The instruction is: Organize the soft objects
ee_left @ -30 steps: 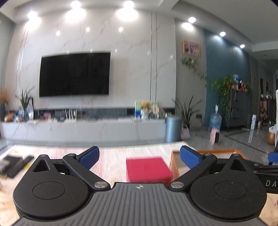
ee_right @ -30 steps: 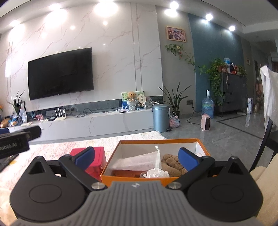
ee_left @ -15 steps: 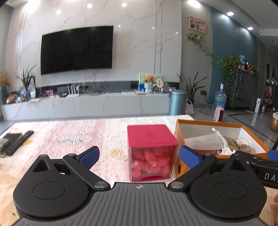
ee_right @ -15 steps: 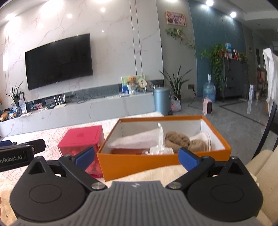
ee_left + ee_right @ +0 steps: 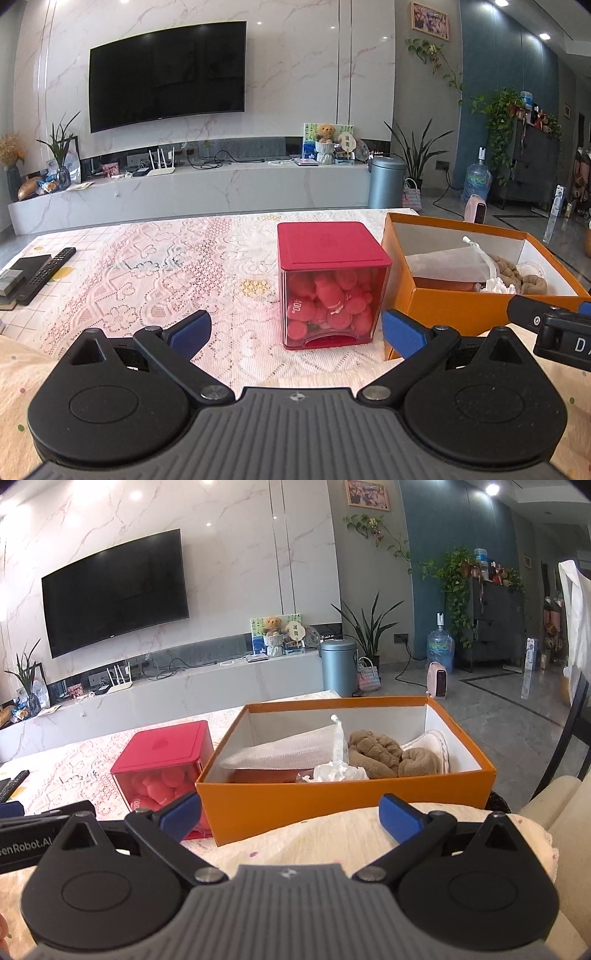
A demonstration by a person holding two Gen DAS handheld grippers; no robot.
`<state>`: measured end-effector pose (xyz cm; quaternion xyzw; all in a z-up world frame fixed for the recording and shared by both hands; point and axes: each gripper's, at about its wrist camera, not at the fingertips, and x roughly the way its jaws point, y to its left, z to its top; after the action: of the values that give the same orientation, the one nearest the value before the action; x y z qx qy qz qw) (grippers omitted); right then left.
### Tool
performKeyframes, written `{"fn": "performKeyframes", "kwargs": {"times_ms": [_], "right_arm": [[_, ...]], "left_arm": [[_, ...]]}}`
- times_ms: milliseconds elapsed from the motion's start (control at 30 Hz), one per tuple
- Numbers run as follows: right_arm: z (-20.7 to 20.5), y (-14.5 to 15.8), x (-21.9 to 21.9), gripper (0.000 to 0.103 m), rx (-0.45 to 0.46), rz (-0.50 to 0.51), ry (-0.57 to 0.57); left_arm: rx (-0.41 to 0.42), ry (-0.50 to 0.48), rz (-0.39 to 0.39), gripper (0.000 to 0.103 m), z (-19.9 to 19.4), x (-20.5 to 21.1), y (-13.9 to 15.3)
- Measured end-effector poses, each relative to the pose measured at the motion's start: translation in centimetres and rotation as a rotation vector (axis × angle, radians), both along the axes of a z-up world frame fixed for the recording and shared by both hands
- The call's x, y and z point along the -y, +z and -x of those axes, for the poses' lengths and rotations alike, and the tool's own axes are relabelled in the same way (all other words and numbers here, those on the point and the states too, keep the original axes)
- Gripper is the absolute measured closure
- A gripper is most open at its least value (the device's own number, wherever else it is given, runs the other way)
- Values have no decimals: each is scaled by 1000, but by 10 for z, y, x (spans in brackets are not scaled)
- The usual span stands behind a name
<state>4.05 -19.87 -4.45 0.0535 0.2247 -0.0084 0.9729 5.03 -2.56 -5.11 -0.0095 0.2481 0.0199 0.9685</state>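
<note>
A red cube box [image 5: 332, 284] [image 5: 166, 760] with a clear front holds several red soft toys. It stands on the patterned tablecloth beside an open orange box [image 5: 465, 310] [image 5: 343, 794]. In the orange box lie a white mesh bag [image 5: 291, 749], crumpled white tissue [image 5: 338, 773] and a brown plush bundle [image 5: 384, 753]. My left gripper [image 5: 295, 334] is open just in front of the red cube, holding nothing. My right gripper [image 5: 290, 818] is open in front of the orange box's near wall, above pale cloth.
Two remotes and a dark flat case [image 5: 35, 277] lie at the table's left edge. A pale dotted cloth [image 5: 351, 838] covers the near edge. Beyond the table stand a TV console [image 5: 207, 188], a grey bin [image 5: 386, 181] and plants. A chair [image 5: 569, 716] stands at right.
Both views have tilted downward and risen, so the table, the red cube and the inside of the orange box now show fully. Both grippers stay open.
</note>
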Motion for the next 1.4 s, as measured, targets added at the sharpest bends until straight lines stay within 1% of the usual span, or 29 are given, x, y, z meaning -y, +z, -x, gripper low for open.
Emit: {"fn": "performKeyframes", "kwargs": {"times_ms": [833,1400], "right_arm": [[-1,0,-5,3,-9,34,8],[-1,-1,-5,3,-11,35,9]], "left_arm": [[-13,16,8,0,0,-2,0],[-17,25,9,0,0,-3,-1]]}}
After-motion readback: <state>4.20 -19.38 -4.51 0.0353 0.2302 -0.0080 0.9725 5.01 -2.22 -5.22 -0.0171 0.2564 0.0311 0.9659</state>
